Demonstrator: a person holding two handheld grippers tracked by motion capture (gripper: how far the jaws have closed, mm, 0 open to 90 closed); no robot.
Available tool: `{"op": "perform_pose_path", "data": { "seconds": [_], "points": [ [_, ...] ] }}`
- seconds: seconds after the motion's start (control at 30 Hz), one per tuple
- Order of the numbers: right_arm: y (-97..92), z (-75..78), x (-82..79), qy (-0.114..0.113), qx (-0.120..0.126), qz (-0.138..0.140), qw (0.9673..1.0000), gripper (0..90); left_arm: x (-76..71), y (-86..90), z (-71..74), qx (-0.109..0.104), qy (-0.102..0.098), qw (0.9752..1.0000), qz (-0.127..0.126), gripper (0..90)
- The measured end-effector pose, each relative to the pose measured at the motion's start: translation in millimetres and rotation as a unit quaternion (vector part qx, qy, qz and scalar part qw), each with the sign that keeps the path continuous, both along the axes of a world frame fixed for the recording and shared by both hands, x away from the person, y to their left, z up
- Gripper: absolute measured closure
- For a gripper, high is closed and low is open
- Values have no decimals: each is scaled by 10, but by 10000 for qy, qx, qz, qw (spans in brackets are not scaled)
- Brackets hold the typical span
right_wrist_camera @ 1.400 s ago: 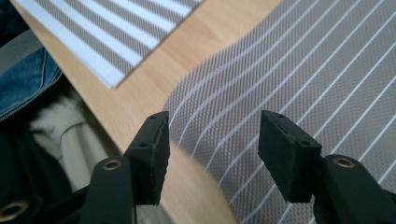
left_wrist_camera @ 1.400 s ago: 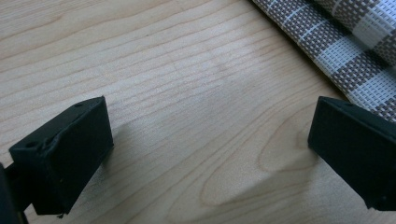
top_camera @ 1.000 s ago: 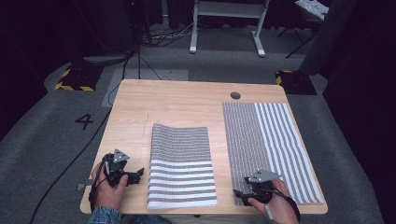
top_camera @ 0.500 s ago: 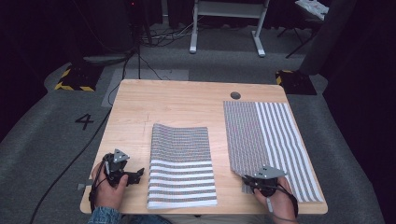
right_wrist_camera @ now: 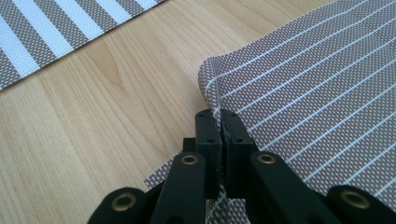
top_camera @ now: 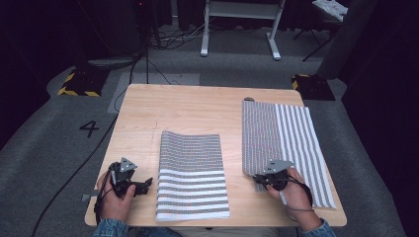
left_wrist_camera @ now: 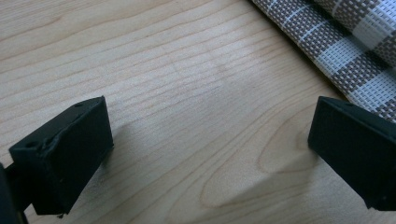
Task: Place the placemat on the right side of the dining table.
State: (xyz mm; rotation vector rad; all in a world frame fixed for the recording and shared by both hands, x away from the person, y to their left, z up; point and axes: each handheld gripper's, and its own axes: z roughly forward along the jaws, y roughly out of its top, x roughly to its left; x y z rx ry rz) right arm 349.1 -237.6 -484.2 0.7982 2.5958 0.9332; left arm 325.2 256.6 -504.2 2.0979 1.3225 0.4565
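Since a second ago, the right gripper (top_camera: 262,179) has slid inward and its jaws have just been closing; they now pinch the near left edge of the brown-and-white striped woven placemat (top_camera: 291,143) on the right of the light wooden table (top_camera: 197,108). Folding has only begun. Nearby, the left gripper (top_camera: 143,183) rests released beside the already folded striped woven placemat (top_camera: 191,173) at the centre.

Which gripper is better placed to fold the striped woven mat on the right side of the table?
Right. The right gripper is shut on the near left corner of the brown-and-white striped woven mat, ready to lift it. The left gripper sits open on bare wooden table, beside the other folded striped mat.
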Motion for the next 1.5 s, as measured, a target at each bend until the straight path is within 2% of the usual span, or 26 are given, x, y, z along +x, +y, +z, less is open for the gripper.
{"op": "perform_pose_path", "data": {
  "seconds": [0.03,0.13,0.17,0.23,0.4,0.47,0.6,0.63,0.73,0.8,1.07,1.5],
  "points": [
    [4,-1,-15,23,-4,34,10000,879,0,0,1,4,-2,10000,4,1],
    [-31,1,-98,243,198,62,9995,877,-1,-1,1,4,-1,10000,4,1],
    [-60,13,-142,351,218,35,9991,877,-2,-2,0,-2,-2,10000,15,1],
    [-144,38,-222,424,208,-63,9989,876,-2,-3,0,-2,-3,10000,17,2],
    [-420,109,-317,218,55,-553,9982,869,-2,-2,0,-4,-2,10000,17,1],
    [-457,81,-299,208,109,-571,9981,866,0,-6,-1,-8,-5,10000,28,1],
    [-409,62,-278,188,245,-503,9983,792,2,-12,-3,-21,-20,10000,56,1],
    [-395,67,-278,155,278,-461,9984,797,3,-12,-3,-20,-17,10000,52,1],
    [-356,81,-264,98,137,-451,9988,856,2,-11,-2,-20,-9,10000,48,1],
    [-345,80,-234,96,174,-452,9988,867,2,-16,-8,-21,-55,10000,75,1],
    [-265,55,-130,70,255,-509,9984,865,2,-15,-7,-23,-44,10000,70,1],
    [-214,73,-187,64,292,-402,9987,859,3,-11,-2,-21,-11,10000,49,1]
  ]
}}
